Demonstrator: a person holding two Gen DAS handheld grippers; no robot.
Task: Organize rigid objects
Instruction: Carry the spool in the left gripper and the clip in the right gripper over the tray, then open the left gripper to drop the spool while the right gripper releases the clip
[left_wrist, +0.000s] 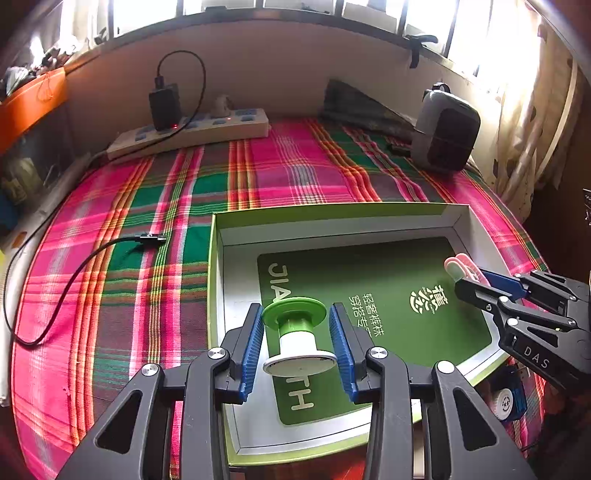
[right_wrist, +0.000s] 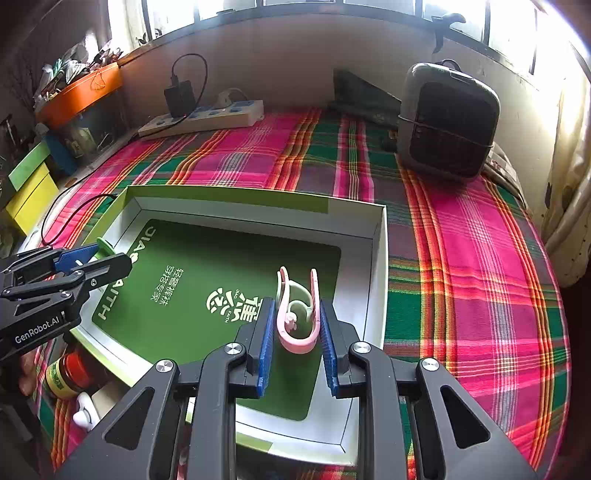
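Left gripper (left_wrist: 295, 332) fingers clamped on green-white spool (left_wrist: 297, 332) — right gripper (right_wrist: 297, 336) clamps pink clip (right_wrist: 297, 314) over box (right_wrist: 376, 258).

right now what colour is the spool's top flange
Bright green, on the spool; clearest in the left wrist view.

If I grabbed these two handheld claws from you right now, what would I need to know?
Left gripper: shut on a green and white spool, held over the open box.
Right gripper: shut on a pink clip, also over the box.
Done: both items picked up; nothing lies in the box yet.
Left: set both down inside. A jar and a small white item wait on the plaid cloth beside the box.
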